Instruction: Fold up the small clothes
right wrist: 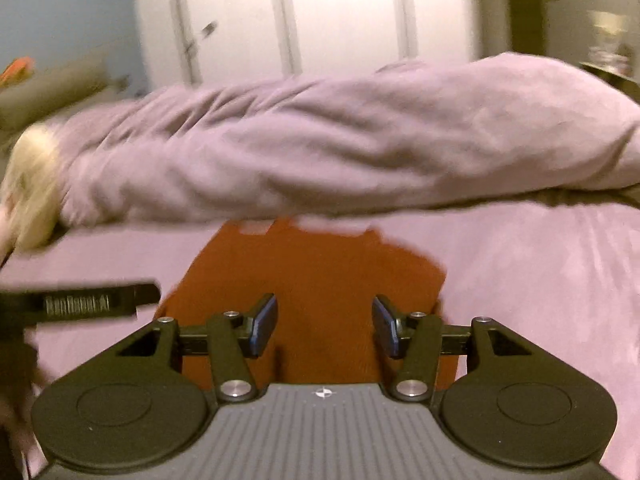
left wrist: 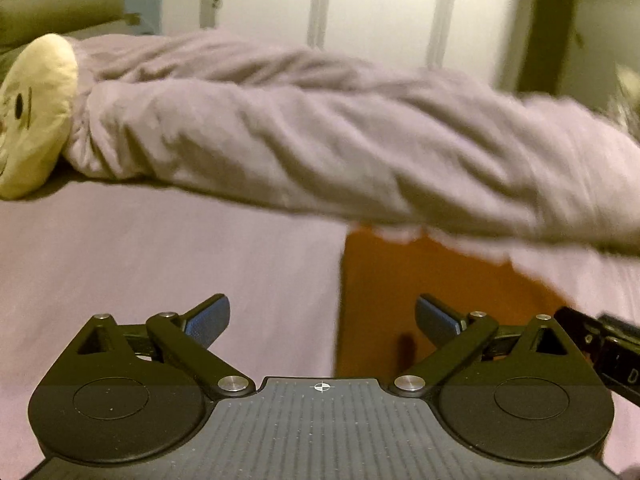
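1. Two grippers show, one in each of our hands, and neither holds anything: the left gripper (left wrist: 322, 318) has its jaws spread wide over the sheet, and the right gripper (right wrist: 324, 326) has its jaws about half apart with nothing between the blue pads (right wrist: 267, 322)
2. One orange garment (right wrist: 320, 280) lies flat on the pale lilac bed sheet (right wrist: 540, 300), at 12 o'clock from the right gripper and at 2 o'clock from the left one; we judge it is spread flat so that it can be folded
3. One edge of the garment at 12 o'clock is hidden under the duvet, so we cannot tell whether a fold is already made
4. One bunched lilac duvet (left wrist: 320, 140) runs across the bed beyond the garment, apparently pushed back to leave a bare working area
5. One yellow plush toy (left wrist: 36, 116) sits at 10 o'clock, touching the duvet's end, well apart from the garment
6. One white wardrobe (left wrist: 380, 8) stands behind, blurred
7. Both views are smeared, so fine detail of the cloth is unclear
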